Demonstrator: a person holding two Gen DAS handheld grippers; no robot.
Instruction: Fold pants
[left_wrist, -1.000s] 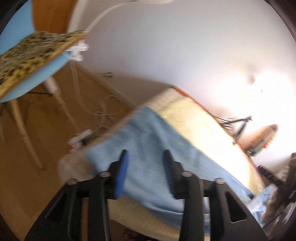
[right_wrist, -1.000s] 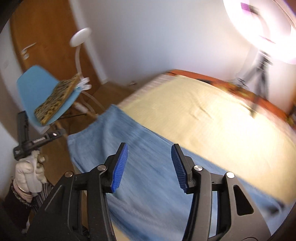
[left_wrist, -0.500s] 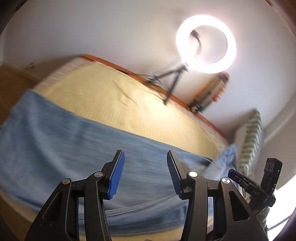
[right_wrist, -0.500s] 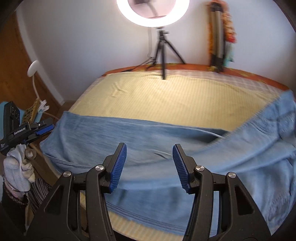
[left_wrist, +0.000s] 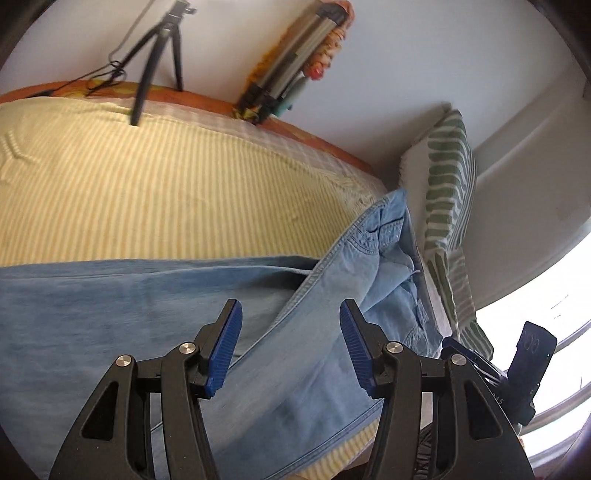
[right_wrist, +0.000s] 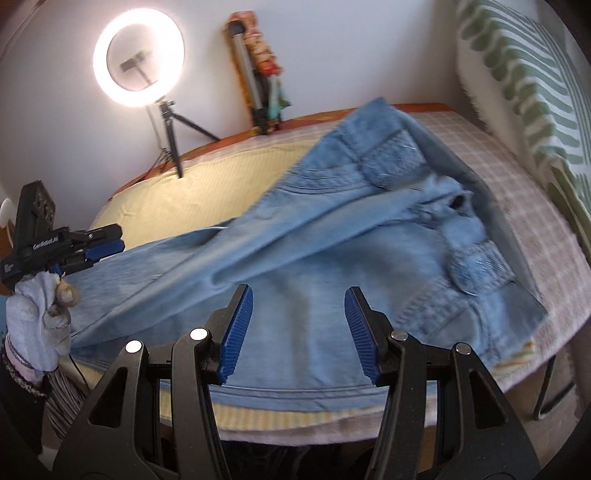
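From my remote seat I log the bed (right_wrist: 240, 173) as landmark, covered by a yellow striped sheet (left_wrist: 166, 199) with a pink checked cover (right_wrist: 517, 173) at the end near the pillow.
- Ring light (right_wrist: 138, 62): lit, on a black tripod (right_wrist: 173, 136), standing at the far edge of the bed, against the white wall (left_wrist: 424, 66).
- Bundle of folded poles and coloured fabric (right_wrist: 258, 74): leaning on the wall beyond the bed, beside the tripod.
- Green-and-white striped pillow (left_wrist: 448, 192): upright at the end of the bed.
- Bright window (left_wrist: 546, 306): past the pillow.
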